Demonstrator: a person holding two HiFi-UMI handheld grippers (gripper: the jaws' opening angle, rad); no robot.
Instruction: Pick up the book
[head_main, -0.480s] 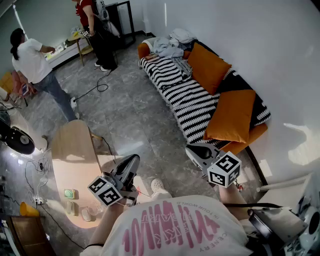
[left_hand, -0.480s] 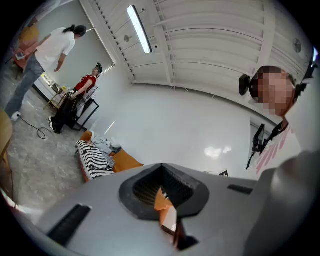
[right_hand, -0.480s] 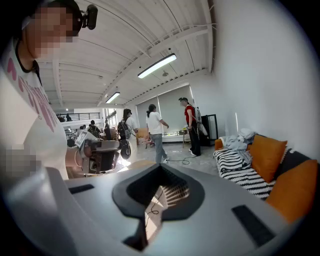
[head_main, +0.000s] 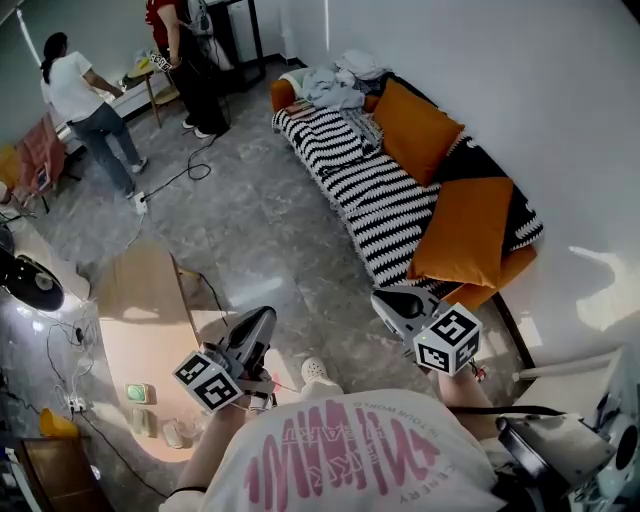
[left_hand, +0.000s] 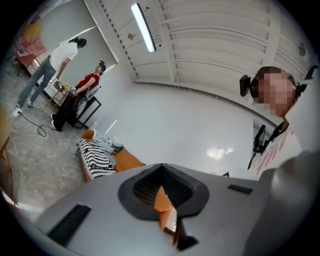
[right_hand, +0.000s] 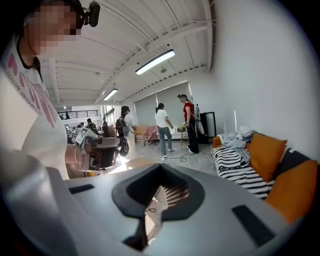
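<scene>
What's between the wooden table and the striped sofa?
Mostly bare grey floor, seen in the head view; the wooden table and striped sofa stand well apart.

Book (head_main: 298, 108) flat on striped sofa (head_main: 392, 212)

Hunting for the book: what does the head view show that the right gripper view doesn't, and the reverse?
Head view only: the small items on the wooden table, and the right gripper from outside, with its marker cube. Right gripper view only: the ceiling lights, people further back, and its own jaws, closed on nothing. Both: the striped sofa with orange cushions, the person in white, the left gripper. I cannot pick out a book in either.
</scene>
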